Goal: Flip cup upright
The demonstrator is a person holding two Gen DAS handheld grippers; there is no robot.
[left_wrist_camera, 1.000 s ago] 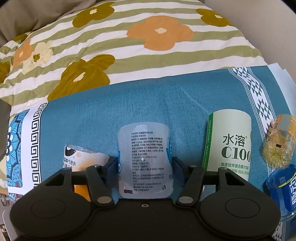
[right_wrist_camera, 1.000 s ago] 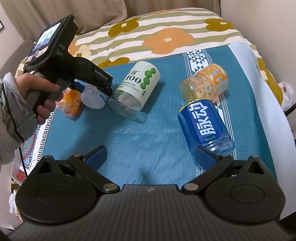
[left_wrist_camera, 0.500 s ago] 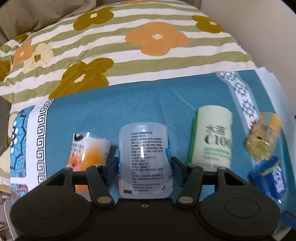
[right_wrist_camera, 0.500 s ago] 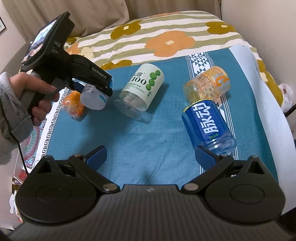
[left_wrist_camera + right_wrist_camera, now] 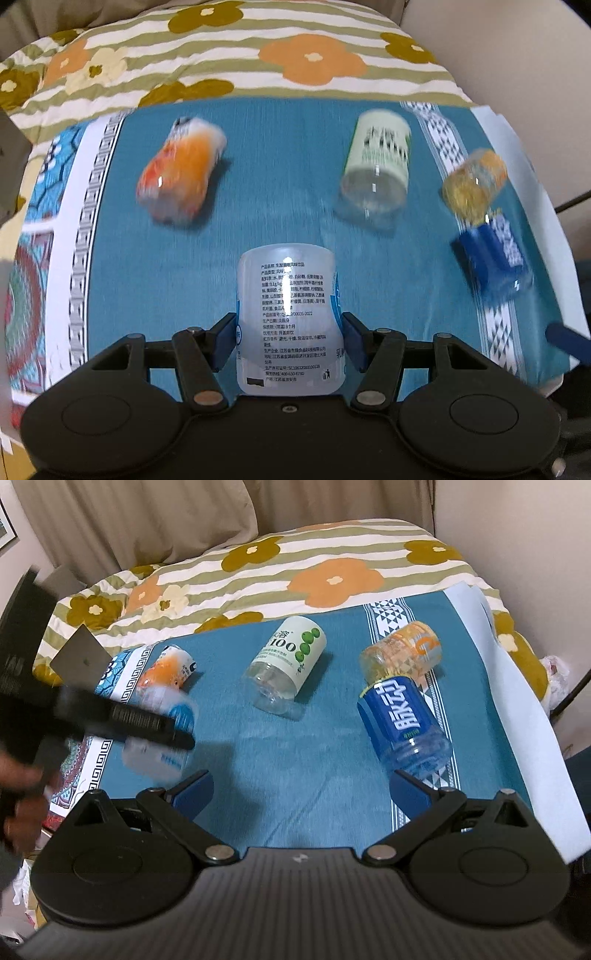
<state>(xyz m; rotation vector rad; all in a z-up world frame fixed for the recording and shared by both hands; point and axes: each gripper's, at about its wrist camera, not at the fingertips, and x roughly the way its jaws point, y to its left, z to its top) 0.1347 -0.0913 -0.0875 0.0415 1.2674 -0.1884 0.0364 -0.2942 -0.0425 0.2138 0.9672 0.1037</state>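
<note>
My left gripper (image 5: 290,338) is shut on a clear cup with a white label of small black print (image 5: 290,314) and holds it above the blue cloth. In the right wrist view the same cup (image 5: 162,734) is blurred at the left under the left gripper's black body (image 5: 122,720). My right gripper (image 5: 301,794) is open and empty over the cloth's near edge. Several other cups lie on their sides: an orange one (image 5: 181,181), a green "C100" one (image 5: 288,661), a yellow-orange one (image 5: 400,653) and a blue one (image 5: 402,720).
The blue patterned cloth (image 5: 280,775) lies over a floral striped quilt (image 5: 295,568). A curtain (image 5: 147,520) hangs behind. A wall stands at the right. The person's hand (image 5: 22,797) is at the left edge.
My left gripper has lifted the white-label cup and pulled it back toward the near side, away from the orange and green cups. The right gripper has stayed open in place.
</note>
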